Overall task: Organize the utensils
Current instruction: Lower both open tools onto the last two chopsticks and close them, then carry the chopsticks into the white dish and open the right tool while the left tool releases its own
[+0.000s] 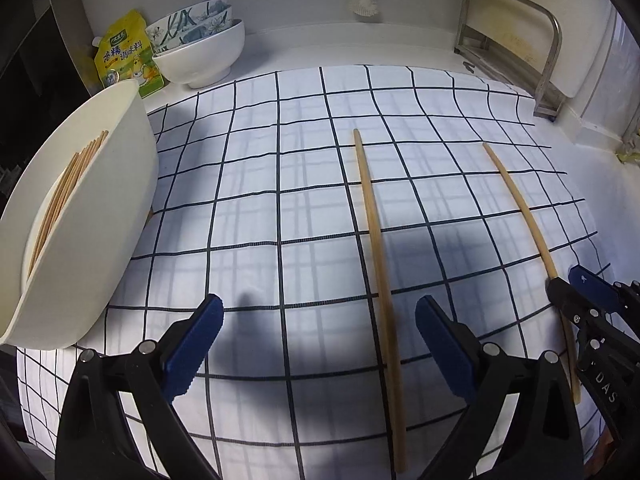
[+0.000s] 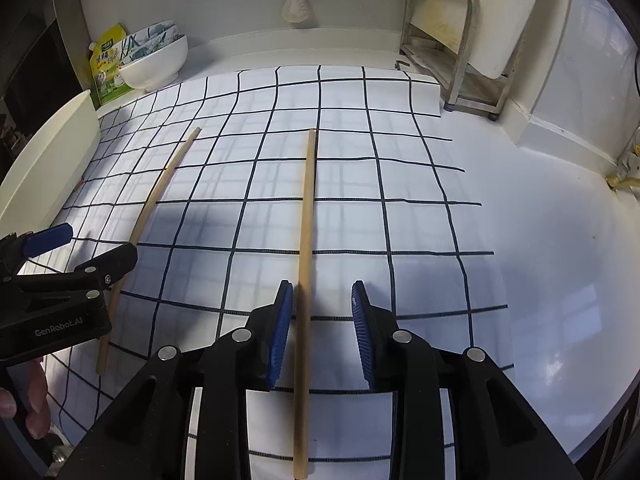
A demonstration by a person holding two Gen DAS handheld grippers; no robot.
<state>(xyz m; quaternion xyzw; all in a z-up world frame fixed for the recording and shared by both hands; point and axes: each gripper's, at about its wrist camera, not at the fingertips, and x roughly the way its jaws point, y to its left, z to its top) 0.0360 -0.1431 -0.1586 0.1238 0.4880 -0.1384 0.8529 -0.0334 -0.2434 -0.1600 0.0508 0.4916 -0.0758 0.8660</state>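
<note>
Fingers of the left gripper (image 1: 318, 344) spread wide over bare checked cloth (image 1: 260, 208), right gripper (image 2: 322, 332) parted around one chopstick (image 2: 306, 280) without pinching, two chopsticks on the cloth, second chopstick (image 1: 374, 224) just beside the left gripper, white bin (image 1: 92, 216) at the cloth's left edge.

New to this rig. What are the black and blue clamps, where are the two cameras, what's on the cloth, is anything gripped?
There is no robot arm. A person holds a two-finger gripper in each hand, and each carries a fisheye camera looking along its own fingers.

The left wrist view shows the left gripper from behind, jaws wide, nothing between them. The right wrist view shows the right gripper, its blue pads apart.

On the checked cloth lie two chopsticks. The right chopstick runs between the right gripper's pads without being pinched. The left chopstick lies free. At the left, a white bin already holds more chopsticks.

Nothing is held.
</note>
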